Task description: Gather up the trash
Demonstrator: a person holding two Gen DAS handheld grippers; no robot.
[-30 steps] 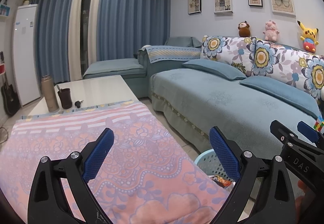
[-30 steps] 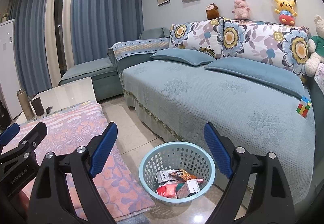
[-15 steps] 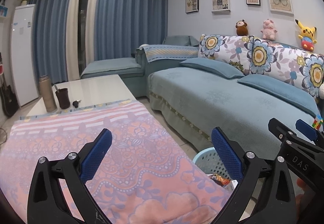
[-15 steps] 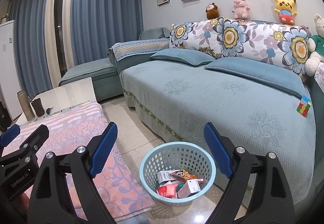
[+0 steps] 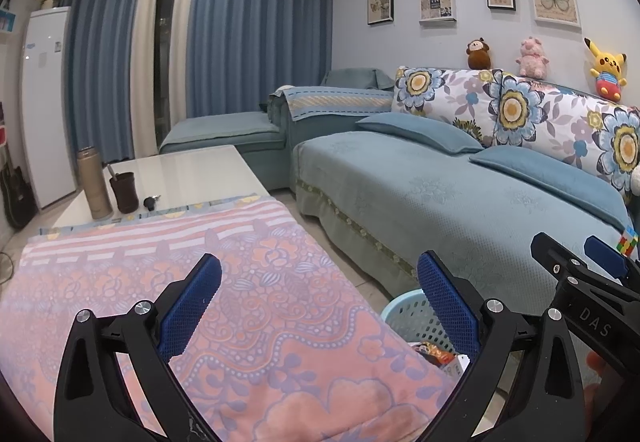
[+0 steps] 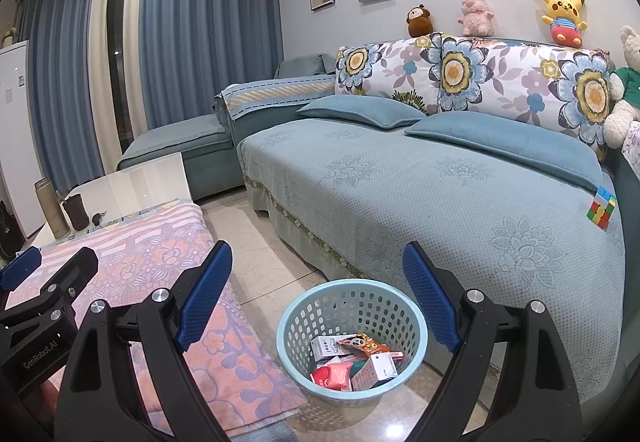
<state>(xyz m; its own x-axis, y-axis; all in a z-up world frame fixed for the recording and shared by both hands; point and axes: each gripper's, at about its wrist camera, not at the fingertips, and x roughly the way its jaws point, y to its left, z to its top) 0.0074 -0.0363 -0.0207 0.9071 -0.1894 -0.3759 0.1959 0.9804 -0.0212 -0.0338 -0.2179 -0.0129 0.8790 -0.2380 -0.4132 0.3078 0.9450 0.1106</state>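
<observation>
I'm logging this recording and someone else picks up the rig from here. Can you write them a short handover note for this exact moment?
Left hand-held gripper: open, holding nothing, above the pink floral cloth on the table.
Right hand-held gripper: open, holding nothing, above the blue basket.
The basket stands on the floor between table and sofa and holds several wrappers and small boxes.
Done: that trash is in the basket.
Left: no loose trash shows on the cloth or sofa. A thermos, a dark cup, keys and a puzzle cube don't look like trash. Check outside these views.
</observation>
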